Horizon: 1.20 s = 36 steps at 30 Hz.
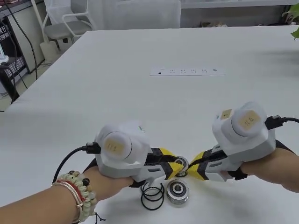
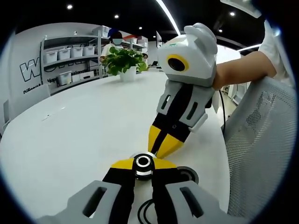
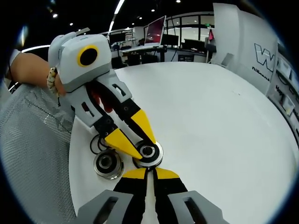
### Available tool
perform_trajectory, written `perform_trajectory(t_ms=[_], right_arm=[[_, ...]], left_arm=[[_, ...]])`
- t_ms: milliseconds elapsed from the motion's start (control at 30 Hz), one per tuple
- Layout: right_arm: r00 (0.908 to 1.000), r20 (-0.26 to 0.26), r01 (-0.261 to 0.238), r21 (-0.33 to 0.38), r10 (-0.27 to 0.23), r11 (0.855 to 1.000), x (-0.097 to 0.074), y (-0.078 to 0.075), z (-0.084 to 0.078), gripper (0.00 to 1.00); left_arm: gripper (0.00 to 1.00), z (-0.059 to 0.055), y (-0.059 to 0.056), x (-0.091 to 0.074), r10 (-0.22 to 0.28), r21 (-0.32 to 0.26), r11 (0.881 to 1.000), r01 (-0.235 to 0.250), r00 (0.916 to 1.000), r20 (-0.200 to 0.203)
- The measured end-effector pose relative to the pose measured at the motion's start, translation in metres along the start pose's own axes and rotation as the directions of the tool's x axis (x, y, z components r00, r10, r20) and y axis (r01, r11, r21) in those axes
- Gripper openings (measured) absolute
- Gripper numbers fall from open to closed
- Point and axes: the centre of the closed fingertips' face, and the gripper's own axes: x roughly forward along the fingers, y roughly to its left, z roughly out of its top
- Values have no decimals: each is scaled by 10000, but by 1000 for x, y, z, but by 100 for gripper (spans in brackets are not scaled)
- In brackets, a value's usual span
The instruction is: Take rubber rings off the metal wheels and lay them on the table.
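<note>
Done so far: a small heap of thin black rings lies loose on the bench, at least two loops overlapping. By that, part of the job is finished.
Spare wheel: a second wheel lies flat on the bench just beside the rings. Its rim looks bare and grey, so I judge it already stripped.
Wheel in hand: the held wheel sits between the two claws, near the bench edge closest to the person and close to the spare wheel.
Look of it: a small shiny metal disc with a dark hub. A dark band shows at its edge, which may be a ring not yet pulled off; too small to be sure.
Left claw: the left claw is clenched on the held wheel, one yellow tip on each side.
Right claw: the right claw has its tips drawn together right at the wheel's rim. Whether a ring is pinched between them I cannot tell.
Left to do: probably strip this wheel and lay its rings with the others.
</note>
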Motion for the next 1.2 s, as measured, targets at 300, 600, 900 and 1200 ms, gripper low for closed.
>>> perform_trajectory(t_ms=[300,600,900,1200], right_arm=[[9998,-125,126,-190,-128,9997,0,-3,0,0],[9997,-162,164,221,-161,9996,-1,-6,1,0],[9999,-83,139,802,-132,9967,-3,-7,1,0],[9998,148,138,1424,-161,9897,-6,-10,4,0]], left_arm=[[8,0,-1,-1,-18,79,10000,18,10000,-13],[7,1,-1,-1,-60,173,9998,61,10000,-27],[7,0,-1,-2,-100,215,9997,101,9999,-40],[8,0,-1,-2,-107,240,9997,109,9999,-56]])
